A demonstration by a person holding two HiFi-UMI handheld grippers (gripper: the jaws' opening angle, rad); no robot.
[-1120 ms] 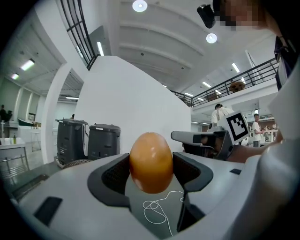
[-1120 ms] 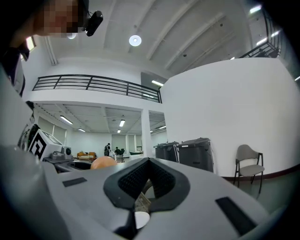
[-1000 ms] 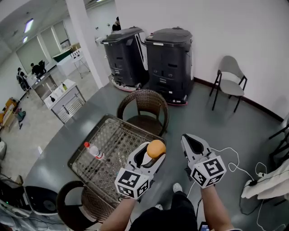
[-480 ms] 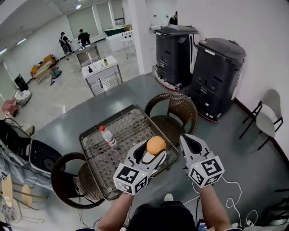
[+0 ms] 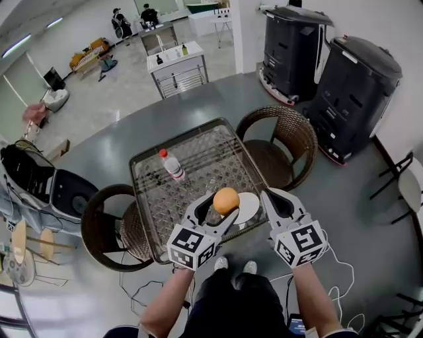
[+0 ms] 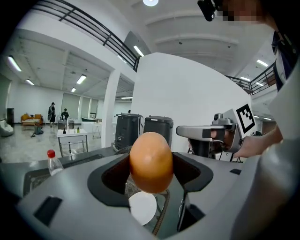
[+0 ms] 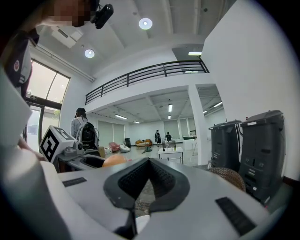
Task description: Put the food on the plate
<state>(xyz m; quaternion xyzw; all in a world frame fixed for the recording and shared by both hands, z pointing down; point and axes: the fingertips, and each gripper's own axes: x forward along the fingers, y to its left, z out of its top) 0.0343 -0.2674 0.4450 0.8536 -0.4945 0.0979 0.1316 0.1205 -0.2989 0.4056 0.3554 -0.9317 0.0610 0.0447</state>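
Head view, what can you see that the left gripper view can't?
Only the head view shows the person's shoes and the left marker cube. Only the left gripper view shows the balcony rail and the head camera. Both show the food gripped in the left tongs, the plate, the bottle and the black bins.

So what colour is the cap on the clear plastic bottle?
Red cap; the head view shows it best.
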